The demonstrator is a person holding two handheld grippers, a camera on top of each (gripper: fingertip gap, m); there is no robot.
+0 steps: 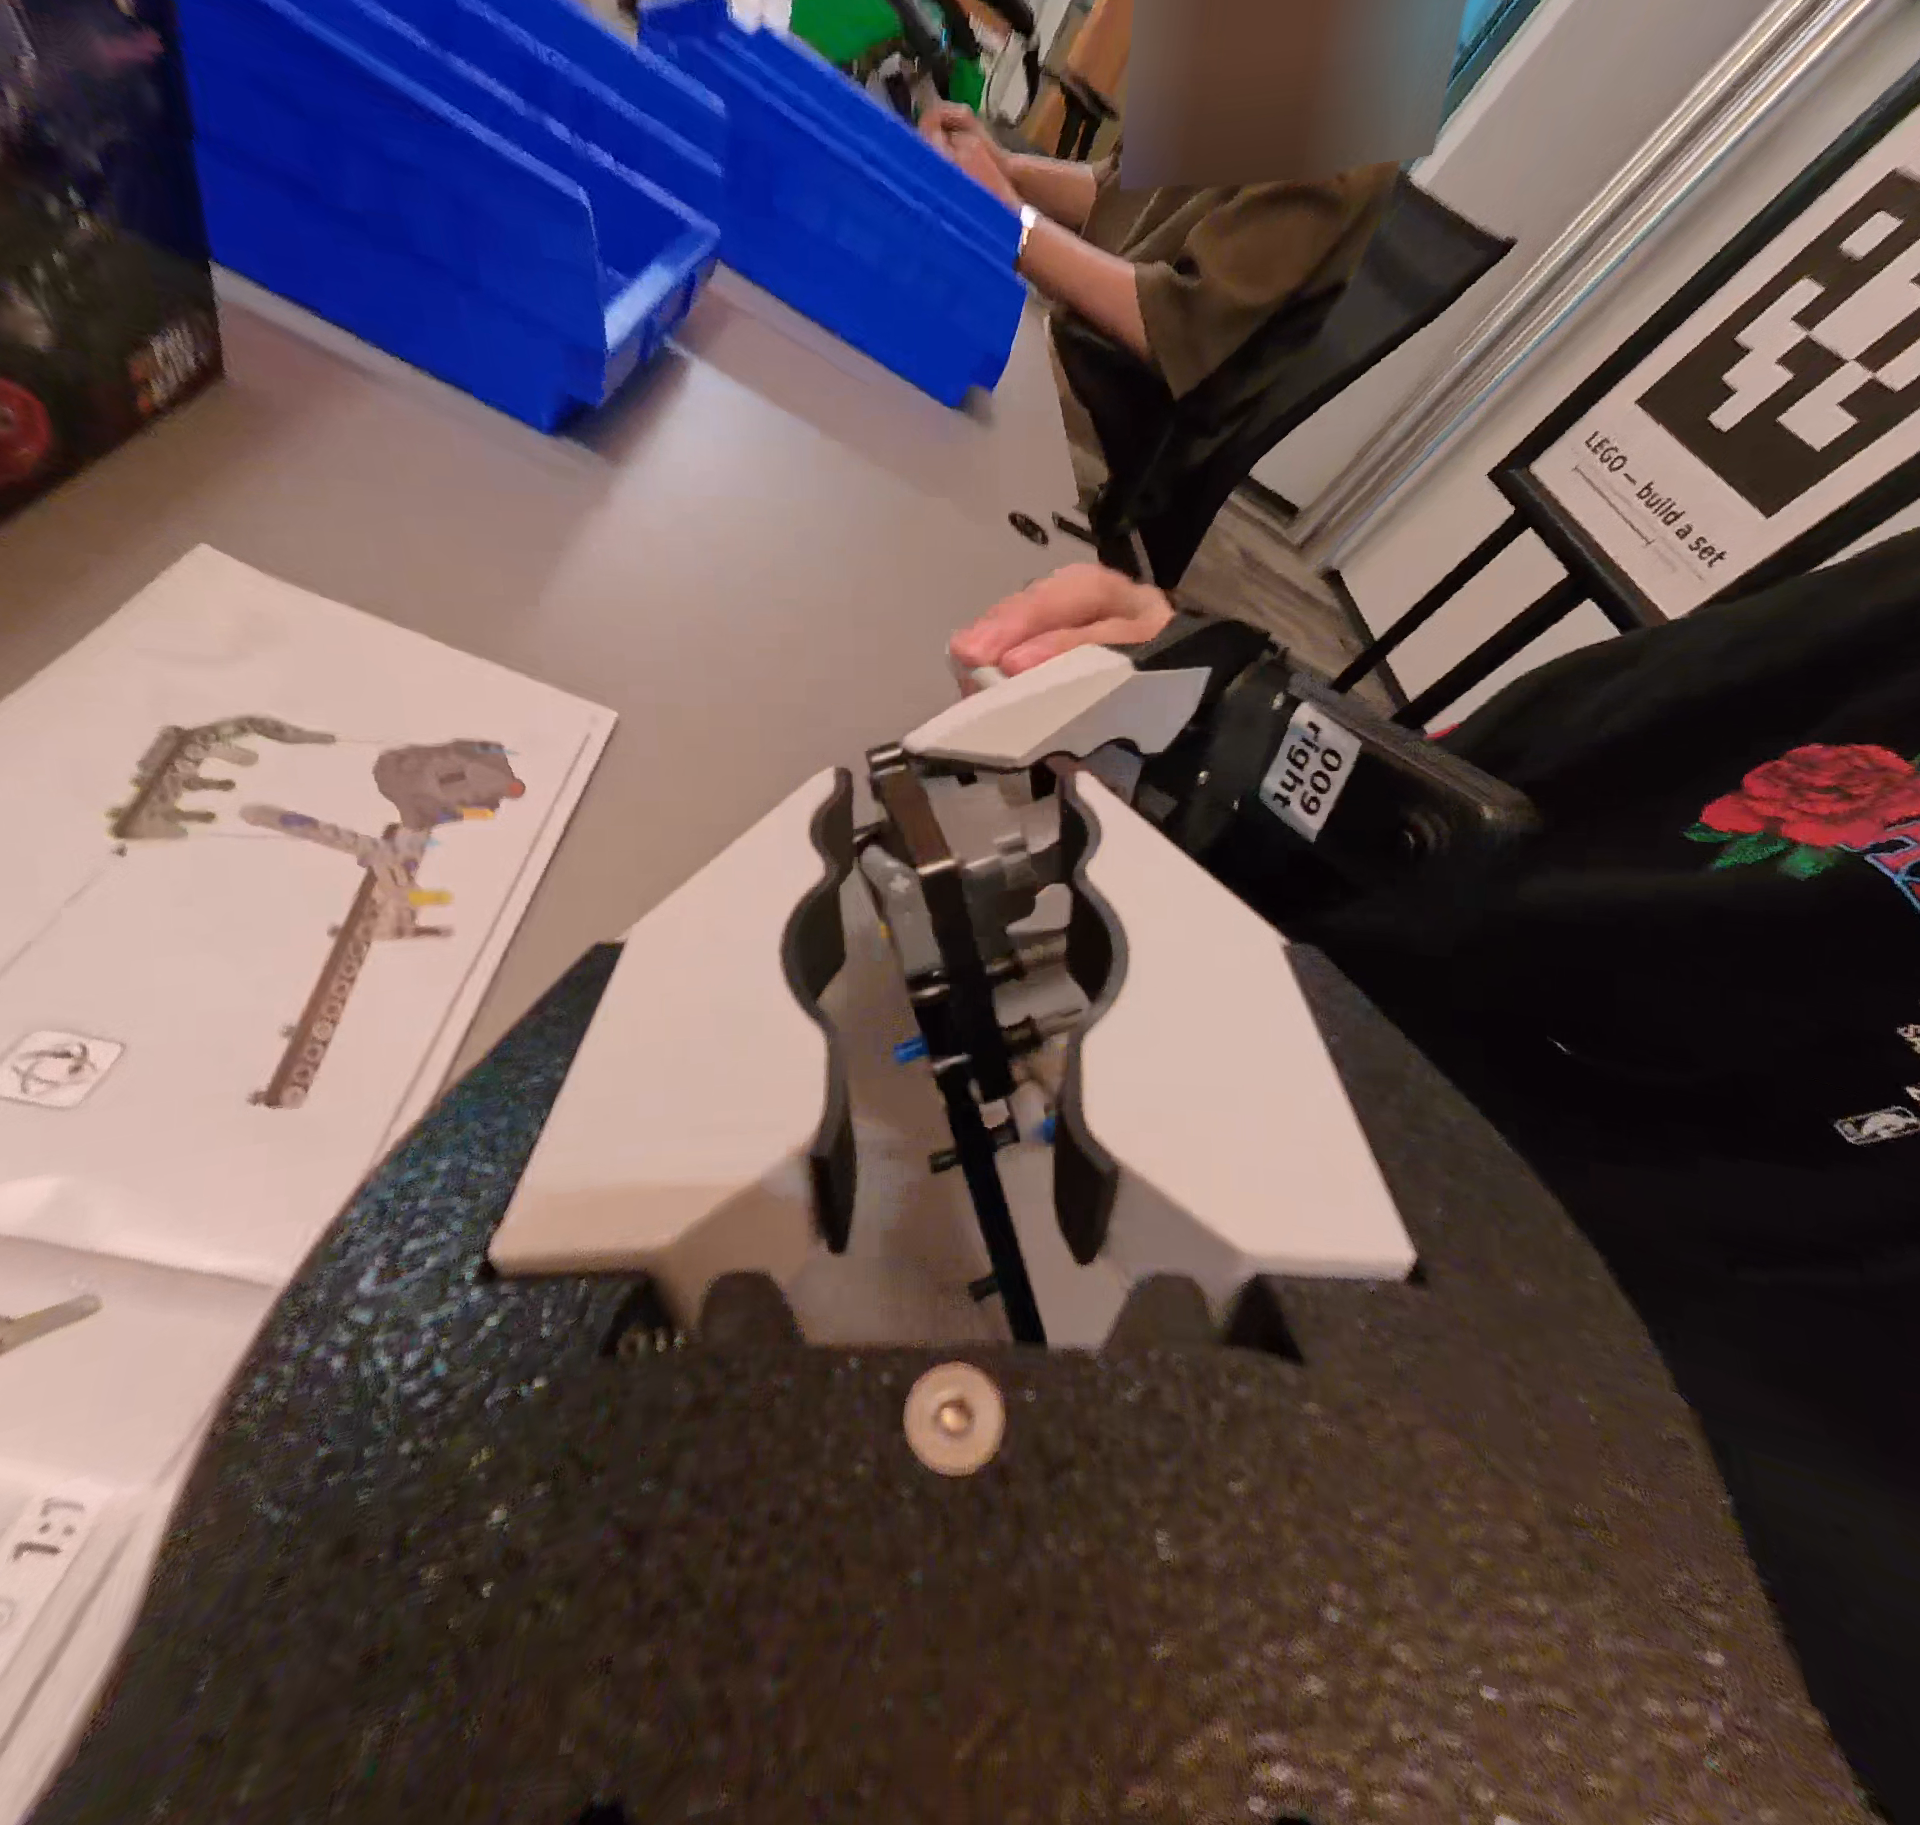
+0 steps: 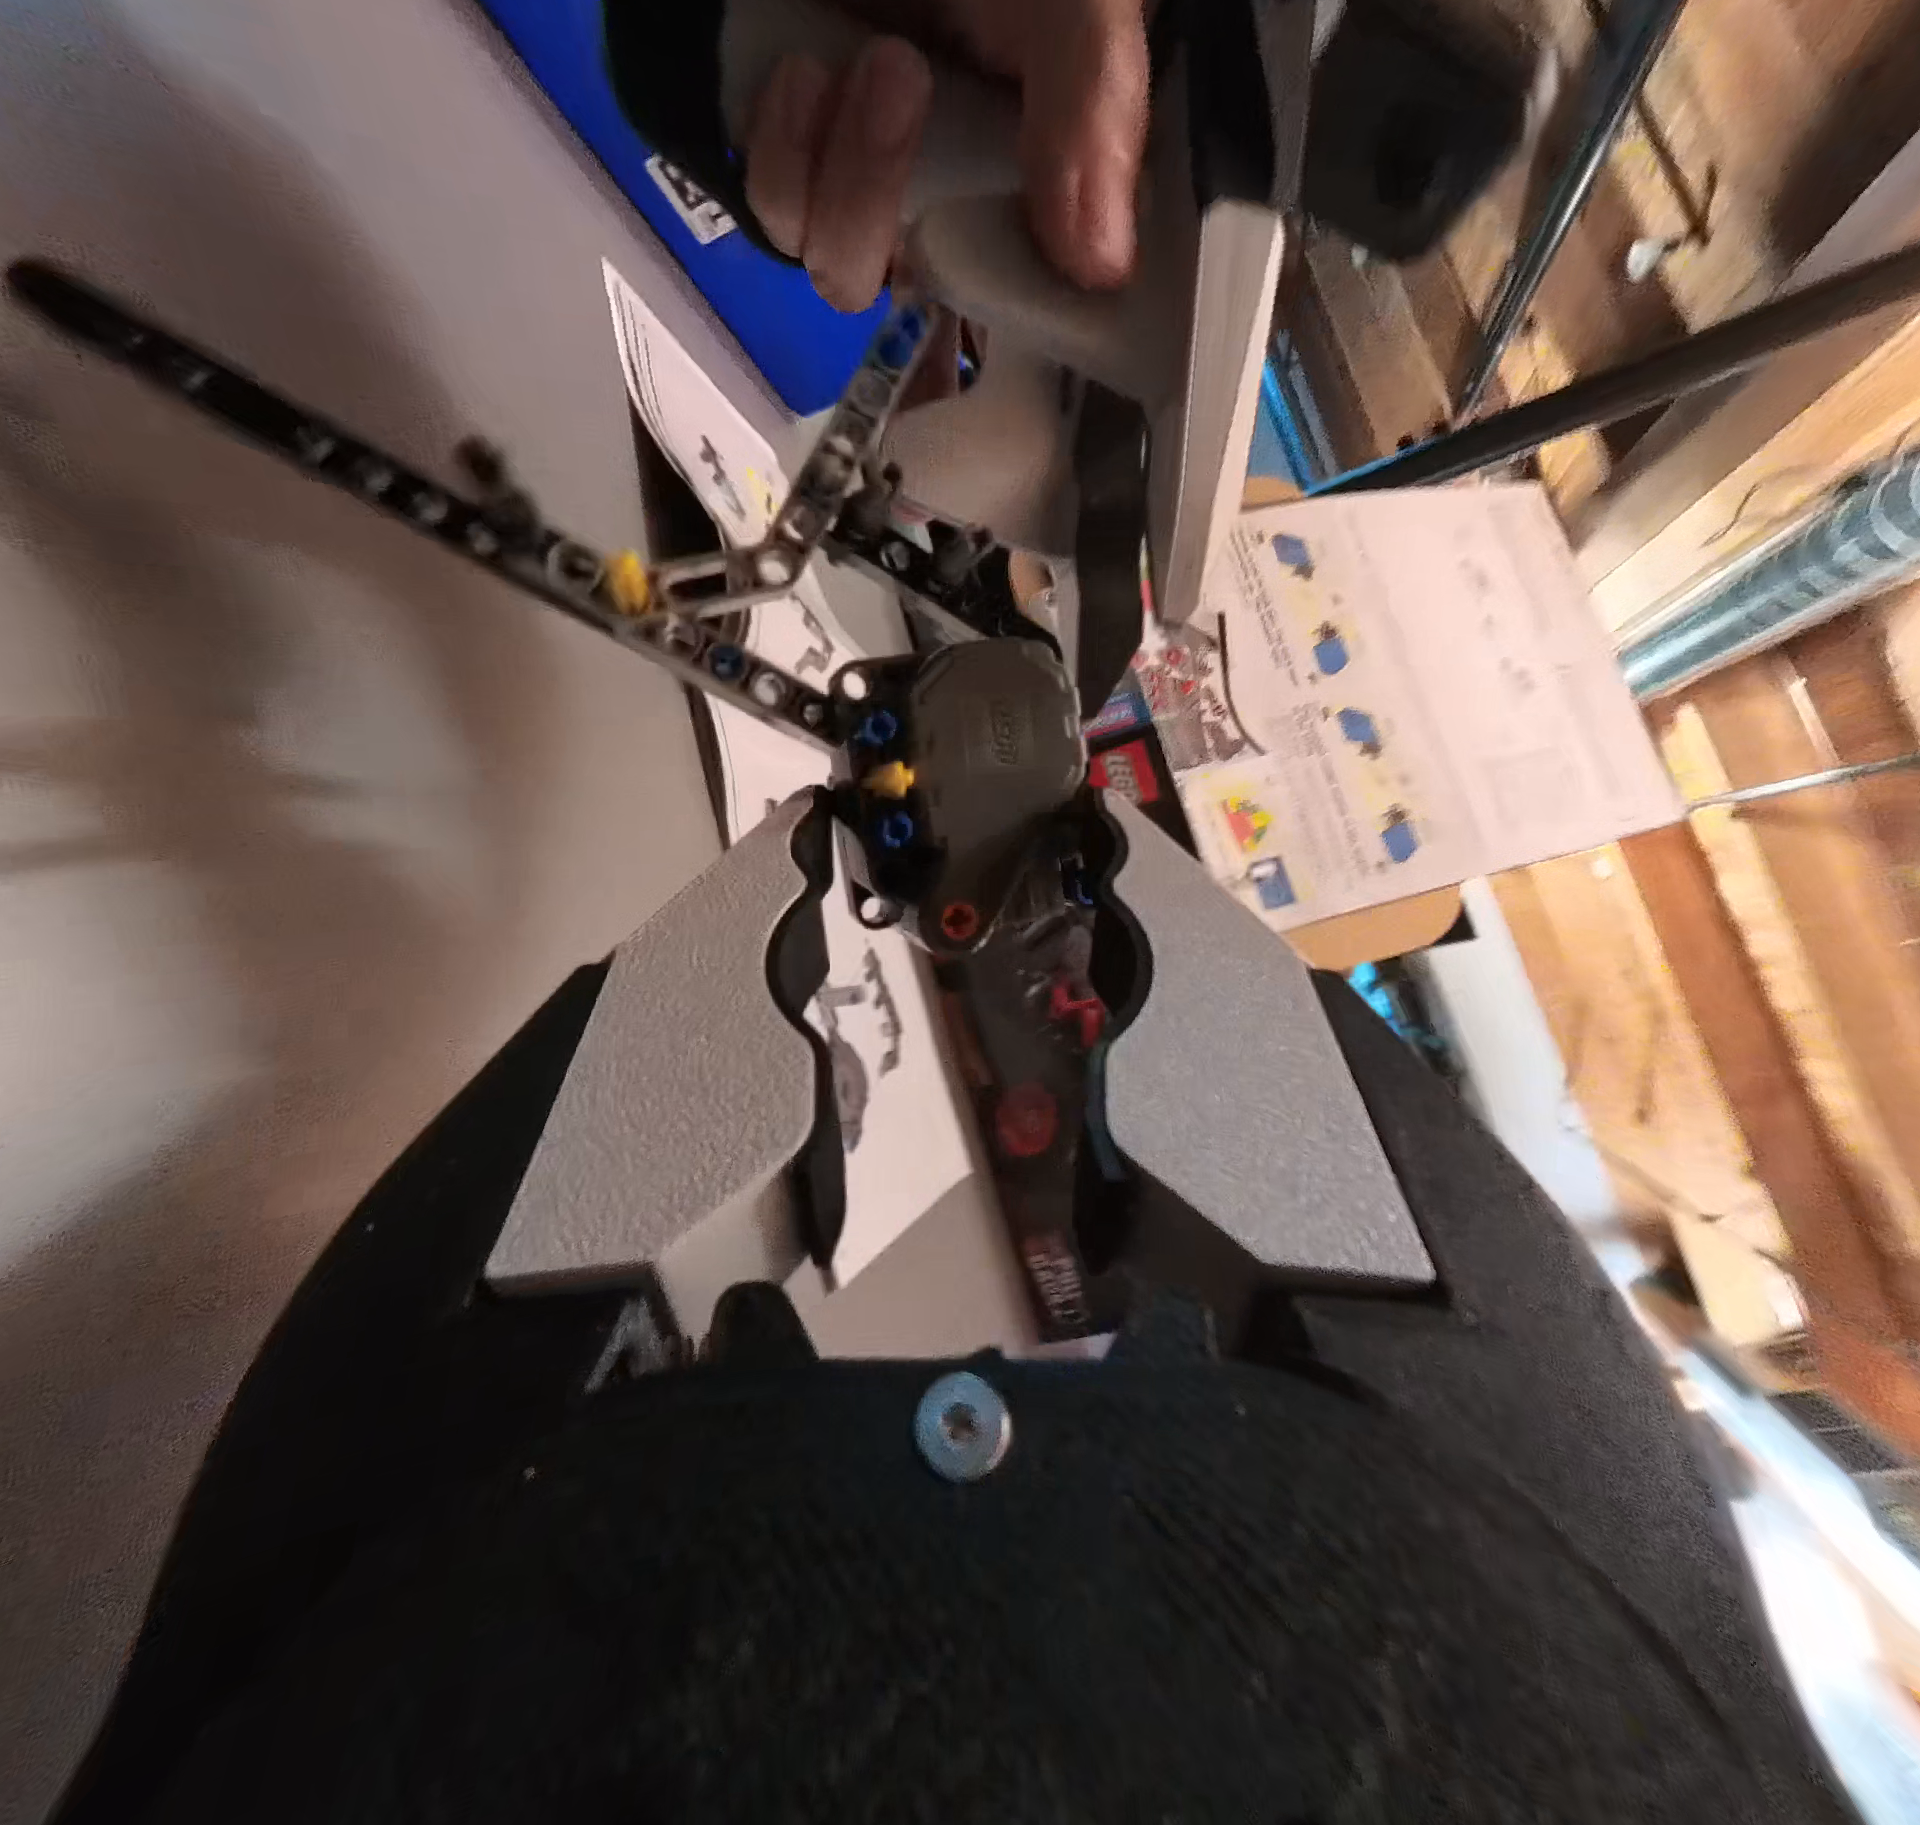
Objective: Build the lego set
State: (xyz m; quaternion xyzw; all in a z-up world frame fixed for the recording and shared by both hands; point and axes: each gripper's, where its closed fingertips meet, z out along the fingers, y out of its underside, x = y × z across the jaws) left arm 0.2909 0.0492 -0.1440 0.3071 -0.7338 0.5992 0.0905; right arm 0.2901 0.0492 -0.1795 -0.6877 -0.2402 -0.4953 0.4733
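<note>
A partly built lego assembly (image 1: 961,928) of black beams, grey parts and blue pins is held above the table. My left gripper (image 1: 956,788) is shut on it along a black beam. In the right wrist view its dark grey motor block (image 2: 987,736) sits between the fingers of my right gripper (image 2: 966,809), which is closed on it. A long black beam (image 2: 312,445) with a yellow pin sticks out to the upper left. The right gripper (image 1: 1029,726) meets the assembly's far end in the left wrist view. The left gripper (image 2: 1091,487) and a hand show at the top.
An open instruction booklet (image 1: 260,892) lies on the grey table (image 1: 727,549) to the left. Blue bins (image 1: 436,186) stand at the back, with a dark lego box (image 1: 94,248) at far left. Another person (image 1: 1226,279) sits at the table's far right. A sign stand (image 1: 1766,373) is on the right. Both grippers' tips are close together, under 4 cm apart.
</note>
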